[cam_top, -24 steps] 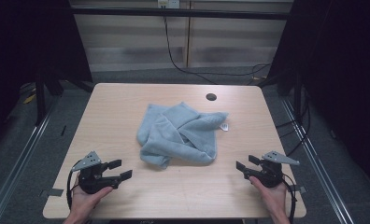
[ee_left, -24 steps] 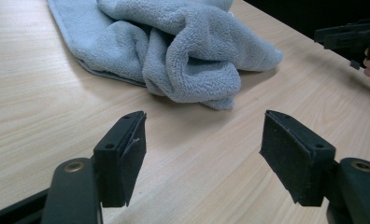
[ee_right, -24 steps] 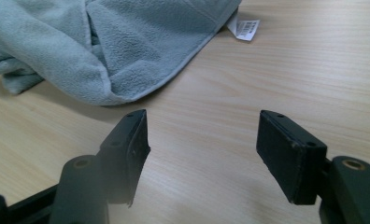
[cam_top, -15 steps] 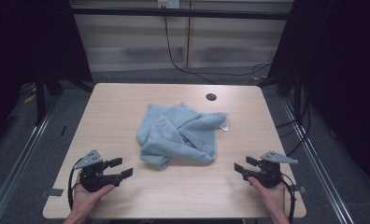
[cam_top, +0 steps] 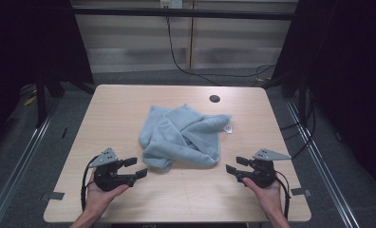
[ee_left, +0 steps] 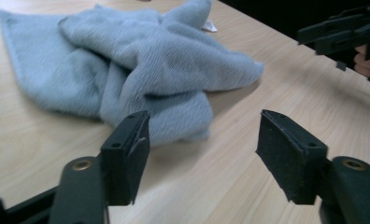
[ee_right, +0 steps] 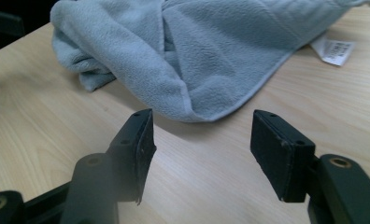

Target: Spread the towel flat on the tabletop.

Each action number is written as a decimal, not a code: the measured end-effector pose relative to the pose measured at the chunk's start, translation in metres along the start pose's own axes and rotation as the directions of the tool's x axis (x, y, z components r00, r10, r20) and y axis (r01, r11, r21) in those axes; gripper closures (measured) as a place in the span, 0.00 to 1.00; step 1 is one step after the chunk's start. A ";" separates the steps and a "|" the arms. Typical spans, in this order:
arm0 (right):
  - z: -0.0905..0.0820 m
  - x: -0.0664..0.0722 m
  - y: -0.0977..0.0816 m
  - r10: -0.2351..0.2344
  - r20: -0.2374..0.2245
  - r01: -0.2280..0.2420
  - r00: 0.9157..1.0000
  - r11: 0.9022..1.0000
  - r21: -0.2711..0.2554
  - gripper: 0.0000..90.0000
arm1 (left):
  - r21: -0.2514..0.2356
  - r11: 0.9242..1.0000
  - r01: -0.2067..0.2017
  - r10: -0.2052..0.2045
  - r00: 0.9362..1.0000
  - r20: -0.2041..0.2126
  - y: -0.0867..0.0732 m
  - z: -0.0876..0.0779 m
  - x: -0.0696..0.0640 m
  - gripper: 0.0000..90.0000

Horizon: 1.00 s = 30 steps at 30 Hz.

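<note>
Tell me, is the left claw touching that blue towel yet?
Apart. In the left gripper view, bare table shows between the open left gripper and the blue towel; the high view shows the same gap.

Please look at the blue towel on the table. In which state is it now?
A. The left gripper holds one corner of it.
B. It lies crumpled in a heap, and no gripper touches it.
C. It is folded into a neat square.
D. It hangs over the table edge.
B: the blue towel lies bunched in the middle of the table, apart from the open left gripper and the open right gripper.
</note>
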State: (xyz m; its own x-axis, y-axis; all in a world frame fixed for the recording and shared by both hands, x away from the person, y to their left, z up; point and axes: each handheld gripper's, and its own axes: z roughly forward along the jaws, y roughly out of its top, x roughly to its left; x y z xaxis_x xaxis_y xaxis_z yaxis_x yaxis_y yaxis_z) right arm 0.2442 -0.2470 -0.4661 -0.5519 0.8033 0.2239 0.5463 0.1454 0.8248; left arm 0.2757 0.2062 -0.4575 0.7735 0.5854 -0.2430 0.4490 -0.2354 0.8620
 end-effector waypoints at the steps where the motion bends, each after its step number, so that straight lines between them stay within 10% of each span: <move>1: 0.004 0.000 0.002 -0.006 -0.007 0.007 1.000 1.000 0.009 0.44 | 0.000 1.000 0.000 0.000 1.000 0.000 0.000 0.000 0.000 0.39; 18: 0.082 0.001 0.055 -0.095 -0.069 0.099 0.993 0.993 0.056 0.49 | -0.031 1.000 0.000 -0.001 1.000 -0.010 0.036 0.039 0.034 0.54; 28: 0.132 -0.011 0.059 -0.085 -0.077 0.092 0.993 0.991 0.102 0.42 | 0.121 0.992 0.041 -0.037 0.999 -0.037 0.017 0.077 0.045 0.32; 30: 0.145 -0.008 0.057 -0.104 -0.088 0.116 0.991 0.983 0.141 0.52 | 0.137 0.990 0.029 -0.028 1.000 -0.008 0.014 0.079 0.046 0.55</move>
State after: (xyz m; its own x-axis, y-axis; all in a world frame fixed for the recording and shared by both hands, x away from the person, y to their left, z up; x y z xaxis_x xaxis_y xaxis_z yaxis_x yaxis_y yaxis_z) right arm 0.3709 -0.1617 -0.4964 -0.6587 0.7302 0.1815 0.5622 0.3174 0.7636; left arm 0.3527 0.1680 -0.4922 0.7570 0.5980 -0.2631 0.5279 -0.3226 0.7857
